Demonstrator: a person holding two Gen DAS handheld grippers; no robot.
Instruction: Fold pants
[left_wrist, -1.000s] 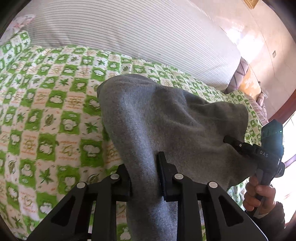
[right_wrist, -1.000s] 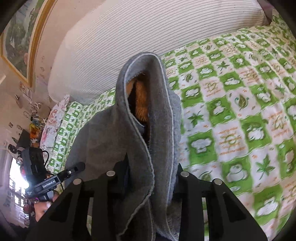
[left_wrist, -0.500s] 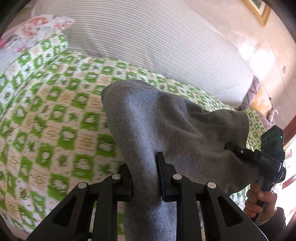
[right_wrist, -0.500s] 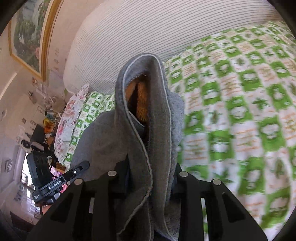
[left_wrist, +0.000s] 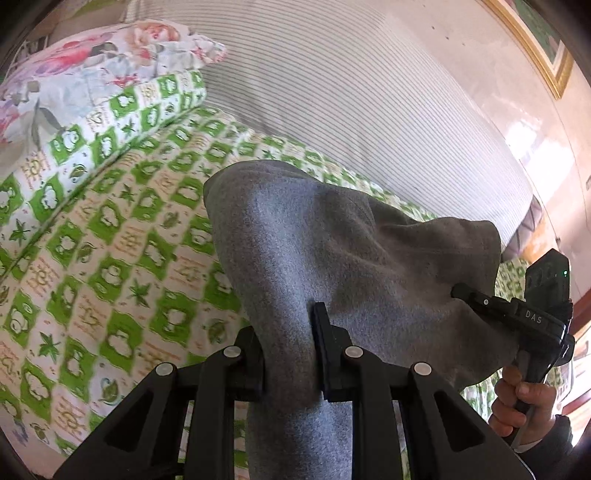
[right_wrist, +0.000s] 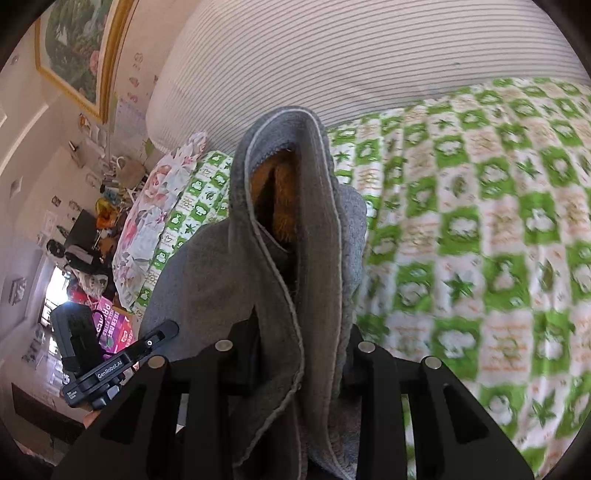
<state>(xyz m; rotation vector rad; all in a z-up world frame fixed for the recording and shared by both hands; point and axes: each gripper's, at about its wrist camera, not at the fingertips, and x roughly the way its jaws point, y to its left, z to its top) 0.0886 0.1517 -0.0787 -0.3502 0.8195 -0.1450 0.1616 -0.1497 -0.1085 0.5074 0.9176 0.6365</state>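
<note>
The grey fleece pants (left_wrist: 332, 266) hang stretched between both grippers above the bed. My left gripper (left_wrist: 288, 354) is shut on one bunched edge of the cloth. My right gripper (right_wrist: 303, 354) is shut on the other end, a folded edge with pale stitching and an orange-brown lining (right_wrist: 280, 199) showing inside. The pants (right_wrist: 207, 280) sag between the two grips. The right gripper shows at the right of the left wrist view (left_wrist: 517, 317), and the left gripper at the lower left of the right wrist view (right_wrist: 122, 362).
A green and white checked bedspread (left_wrist: 110, 258) covers the bed below. A striped bolster (left_wrist: 351, 92) lies along the back. A floral pillow (left_wrist: 92, 55) sits at one end. Cluttered shelves (right_wrist: 81, 221) and a framed picture (right_wrist: 77, 48) lie beyond the bed.
Both grippers have risen and tilted with the pants held, so more of the bolster, the floral pillow and the wall show. The grips are unchanged.
</note>
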